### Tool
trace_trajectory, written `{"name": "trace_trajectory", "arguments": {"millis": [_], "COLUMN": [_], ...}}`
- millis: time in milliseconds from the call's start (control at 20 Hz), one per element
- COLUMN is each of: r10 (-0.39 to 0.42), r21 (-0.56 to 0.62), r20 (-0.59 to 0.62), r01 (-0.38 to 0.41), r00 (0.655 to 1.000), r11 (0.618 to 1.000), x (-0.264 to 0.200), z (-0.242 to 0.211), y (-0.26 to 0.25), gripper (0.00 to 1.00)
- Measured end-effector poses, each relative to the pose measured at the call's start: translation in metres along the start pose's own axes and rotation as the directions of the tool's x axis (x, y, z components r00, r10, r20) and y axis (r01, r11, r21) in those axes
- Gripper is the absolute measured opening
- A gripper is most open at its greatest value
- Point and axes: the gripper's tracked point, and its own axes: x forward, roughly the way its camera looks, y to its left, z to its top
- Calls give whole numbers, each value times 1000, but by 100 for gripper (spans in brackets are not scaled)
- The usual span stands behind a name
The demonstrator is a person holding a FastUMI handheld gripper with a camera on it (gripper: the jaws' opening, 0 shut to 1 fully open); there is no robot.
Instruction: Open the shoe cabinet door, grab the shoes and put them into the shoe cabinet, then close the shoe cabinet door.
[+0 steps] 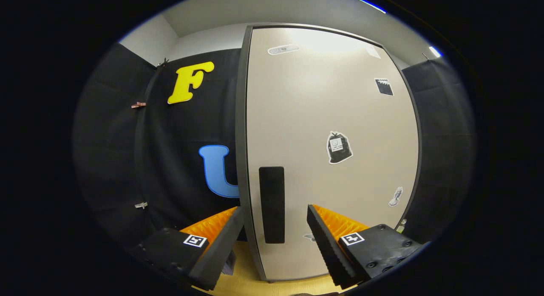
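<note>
Booth wall behind shut cabinet door (331,117), gripper (275,215) level, jaws spread astride handle (272,204)

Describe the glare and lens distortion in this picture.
Gripper view: a ceiling light throws a soft glare patch near the top of the door; the fisheye bows its straight edges outward; the handle stays sharp, framed by the open gripper.

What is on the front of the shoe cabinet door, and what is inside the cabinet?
The shoe cabinet door carries a dark vertical handle and several stickers. The open gripper straddles the handle without touching it. The door is closed, so the inside is hidden.
</note>
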Motion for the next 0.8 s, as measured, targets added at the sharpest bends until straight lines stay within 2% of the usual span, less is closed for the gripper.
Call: {"name": "trace_trajectory", "arguments": {"millis": [200,350,500,650,700,800], "r10": [-17,-31,-45,-45,-53,-51], "r21": [8,10,0,-13,-12,-13], "r20": [-3,8,10,-11,-11,-15], "r01": [17,31,45,45,53,51], "r00": [1000,999,999,999,999,999], "r11": [1000,999,999,999,999,999], "x": [20,26,27,33,37,32], "z": [-7,-5,-6,-11,-13,-13], "y": [0,-1,-2,-1,0,1], "gripper": [97,91,67,64,45,43]}}
